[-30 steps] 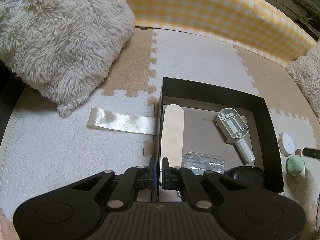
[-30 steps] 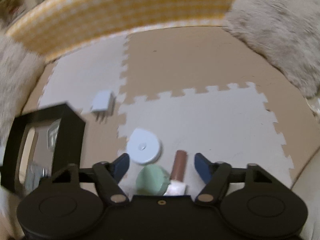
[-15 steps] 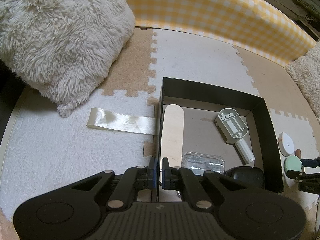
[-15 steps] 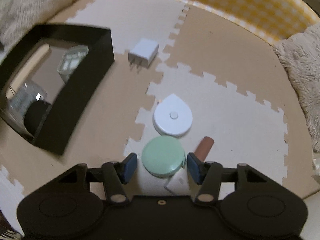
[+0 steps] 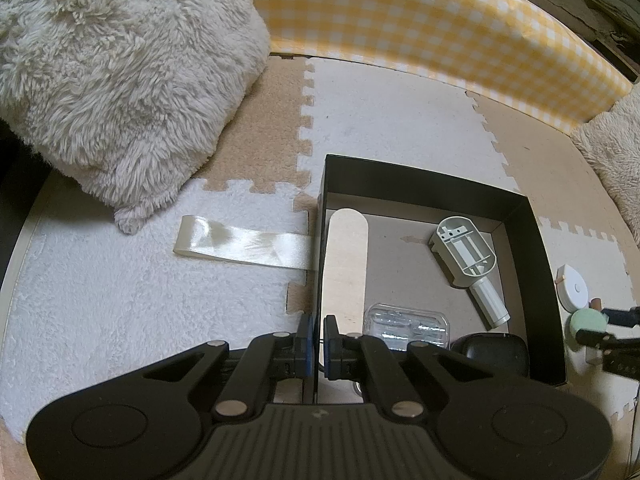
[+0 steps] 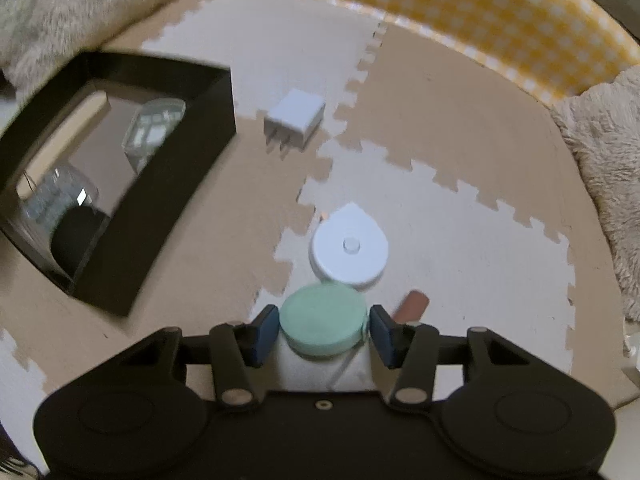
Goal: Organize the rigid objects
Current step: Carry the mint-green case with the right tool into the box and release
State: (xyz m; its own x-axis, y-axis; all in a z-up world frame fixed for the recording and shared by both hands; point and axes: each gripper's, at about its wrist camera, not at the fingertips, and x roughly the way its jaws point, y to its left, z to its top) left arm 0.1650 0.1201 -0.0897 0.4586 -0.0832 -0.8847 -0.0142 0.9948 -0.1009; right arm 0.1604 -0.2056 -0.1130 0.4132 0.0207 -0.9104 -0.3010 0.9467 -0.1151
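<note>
A black open box (image 5: 536,264) lies on the foam mat; it also shows in the right wrist view (image 6: 168,184). My left gripper (image 5: 316,338) is shut on the box's near-left wall. Inside lie a pale wooden stick (image 5: 346,264), a grey plastic part (image 5: 466,258), a clear case (image 5: 406,326) and a black case (image 5: 490,354). My right gripper (image 6: 322,330) has its blue pads on either side of a green round disc (image 6: 322,322), touching or nearly so. The disc also shows in the left wrist view (image 5: 588,320).
A white teardrop-shaped device (image 6: 350,248), a brown tube (image 6: 412,304) and a white plug adapter (image 6: 296,118) lie on the mat right of the box. A shiny ribbon (image 5: 244,246) lies left of it. Fluffy cushions (image 5: 120,72) and a yellow checked bumper (image 5: 440,28) border the mat.
My right gripper has moved onto the green disc and its fingers have closed in around it. The left gripper and the box have not moved.
</note>
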